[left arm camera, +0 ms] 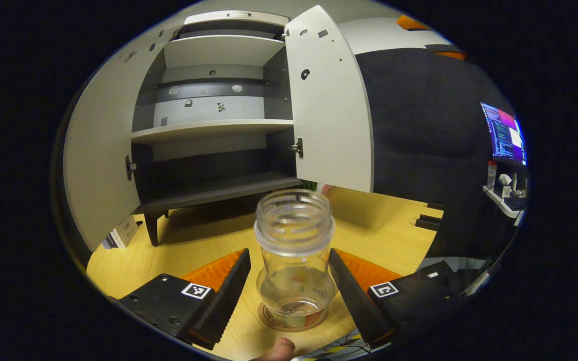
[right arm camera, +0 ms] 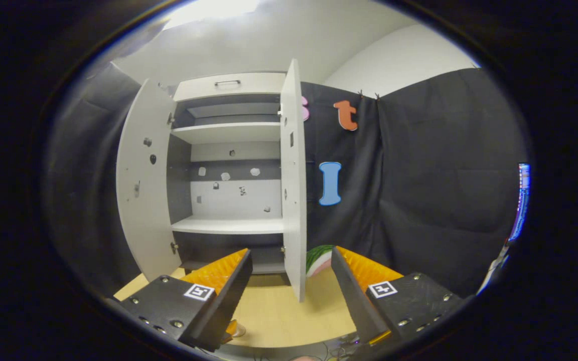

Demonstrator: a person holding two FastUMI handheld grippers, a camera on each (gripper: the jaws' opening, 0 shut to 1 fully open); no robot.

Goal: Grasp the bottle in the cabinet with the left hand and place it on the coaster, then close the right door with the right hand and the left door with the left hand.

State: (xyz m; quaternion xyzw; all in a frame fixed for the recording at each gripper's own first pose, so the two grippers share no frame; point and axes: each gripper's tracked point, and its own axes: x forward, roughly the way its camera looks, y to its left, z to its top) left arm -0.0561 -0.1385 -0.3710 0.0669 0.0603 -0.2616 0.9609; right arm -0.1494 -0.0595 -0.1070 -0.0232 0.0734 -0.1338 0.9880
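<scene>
Standing on the coaster, the clear bottle sits upright on the wooden worktop, and that's our landmark. Left of the bottle, the left door of the cabinet hangs wide open; behind the bottle the shelves sit bare, and right of it the right door swings out too. The left tool is released, its fingers flanking the bottle with clear gaps on both sides, no contact. A fingertip peeks in just below the coaster. Far right of the bottle, a lit monitor glows.

Over in the right gripper view, the left door stands open, the cabinet is behind, and the right door shows edge-on. The right tool hovers released over the worktop, well short of that door, gripping nothing.
</scene>
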